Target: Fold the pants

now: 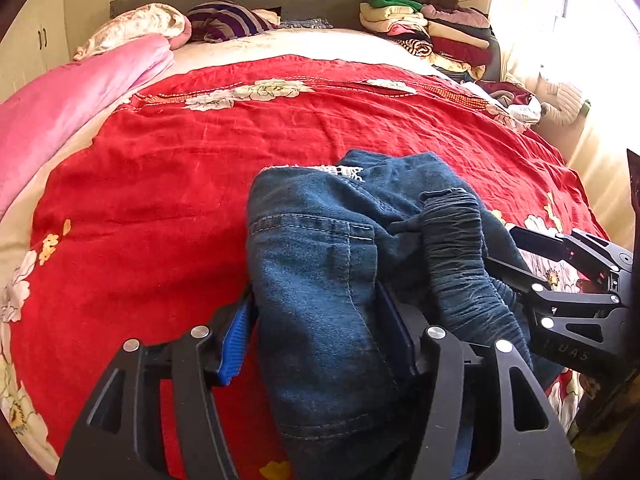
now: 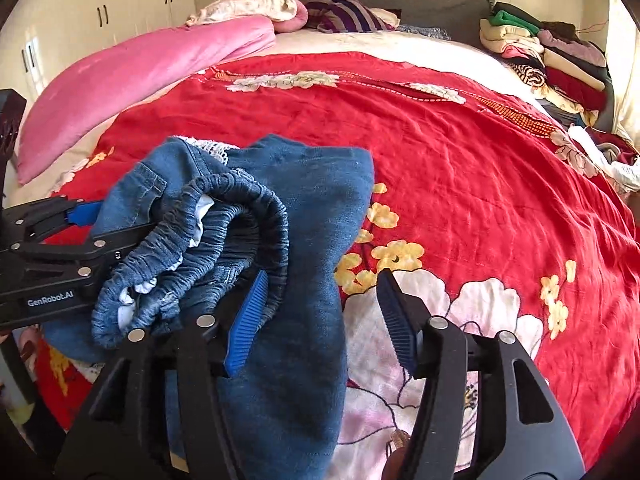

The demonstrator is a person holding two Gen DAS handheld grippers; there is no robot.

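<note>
So the small blue denim pants with a ruched elastic waistband sit bunched at the near edge of the red floral bedspread, legs draped toward me. My left gripper is clenched around a thick wad of denim, I'd guess to lift it for spreading. My right gripper is spread wide; one blue ribbed pad touches the waistband, the other is over the bedspread, nothing gripped. Denim looks soft and heavy, the waistband stretchy and limp. Farther back: a pink plush quilt and a stack of folded clothes.
</note>
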